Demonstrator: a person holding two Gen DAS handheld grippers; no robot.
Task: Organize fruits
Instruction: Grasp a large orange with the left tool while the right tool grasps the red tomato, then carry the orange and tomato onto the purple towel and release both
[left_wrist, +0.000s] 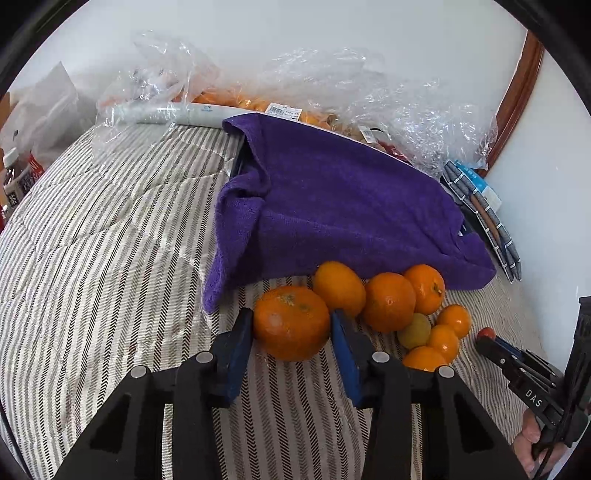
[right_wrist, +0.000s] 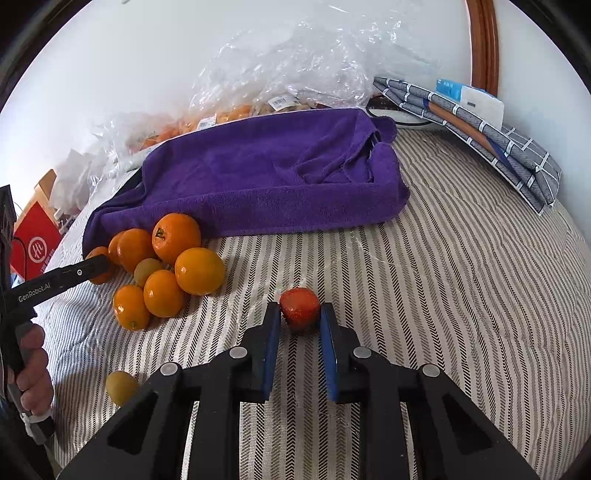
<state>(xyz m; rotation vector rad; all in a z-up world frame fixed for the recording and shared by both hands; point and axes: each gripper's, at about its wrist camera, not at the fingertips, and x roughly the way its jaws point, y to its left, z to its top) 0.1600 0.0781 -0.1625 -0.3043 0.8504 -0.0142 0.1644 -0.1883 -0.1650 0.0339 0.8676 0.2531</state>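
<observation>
Gripping round dimpled orange (left_wrist: 291, 322), glossy strawberry (right_wrist: 299, 308)

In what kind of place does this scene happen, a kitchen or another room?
Probably a bedroom, not a kitchen. The fruit lies on a quilted striped bed cover, a purple towel is spread on it, and folded checked bedding sits against the white wall.

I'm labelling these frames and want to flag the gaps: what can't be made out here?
- Whatever lies under the purple towel: covered in both views.
- Contents of the plastic bags behind it: crinkled film and glare blur them.
- Price label text: too small.
- Whether the left gripper actually presses the big orange, or the right gripper the strawberry: contact unclear.
</observation>
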